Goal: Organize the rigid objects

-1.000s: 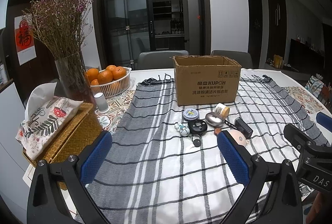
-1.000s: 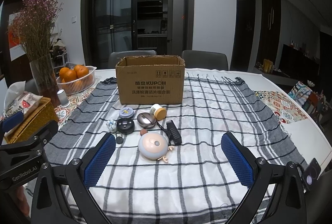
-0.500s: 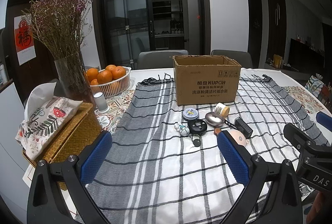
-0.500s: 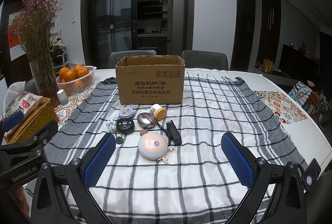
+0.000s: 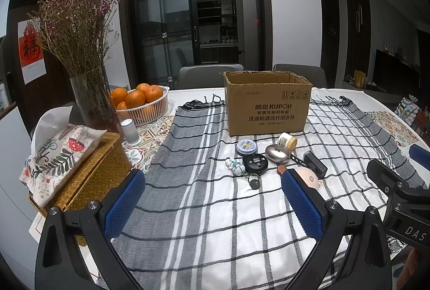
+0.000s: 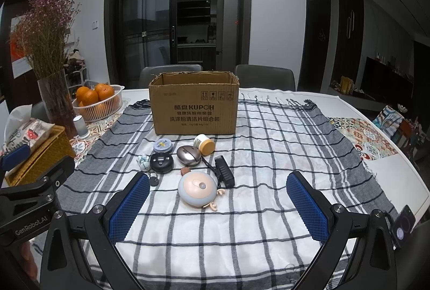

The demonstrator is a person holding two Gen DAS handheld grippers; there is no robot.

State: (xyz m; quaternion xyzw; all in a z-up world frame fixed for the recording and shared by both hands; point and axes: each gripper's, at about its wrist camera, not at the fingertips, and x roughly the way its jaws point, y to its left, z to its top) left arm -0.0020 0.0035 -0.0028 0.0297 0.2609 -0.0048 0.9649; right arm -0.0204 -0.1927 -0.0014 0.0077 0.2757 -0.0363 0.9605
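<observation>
Both claws hung wide and empty above the checked cloth (image 6: pixel 268 155) on the tabletop: the left claw (image 5: pixel 212 202) and the right claw (image 6: pixel 217 205). At twelve o'clock from the right claw lay the round pink-and-grey gadget (image 6: pixel 197 189), touching a black charger (image 6: pixel 224 174) at its two o'clock. Beyond sat a silver mouse (image 6: pixel 188 155), a black disc (image 6: pixel 161 162), a small tin (image 6: pixel 162 146) and a tipped jar (image 6: pixel 204 144), just before the open cardboard box (image 6: pixel 194 107).

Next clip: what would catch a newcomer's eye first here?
The open cardboard box stands mid-table on the checked cloth, with a cluster of small items just in front, the round pink-and-grey gadget nearest. Both tongs, left and right, hang open and empty above the cloth's near edge.
</observation>
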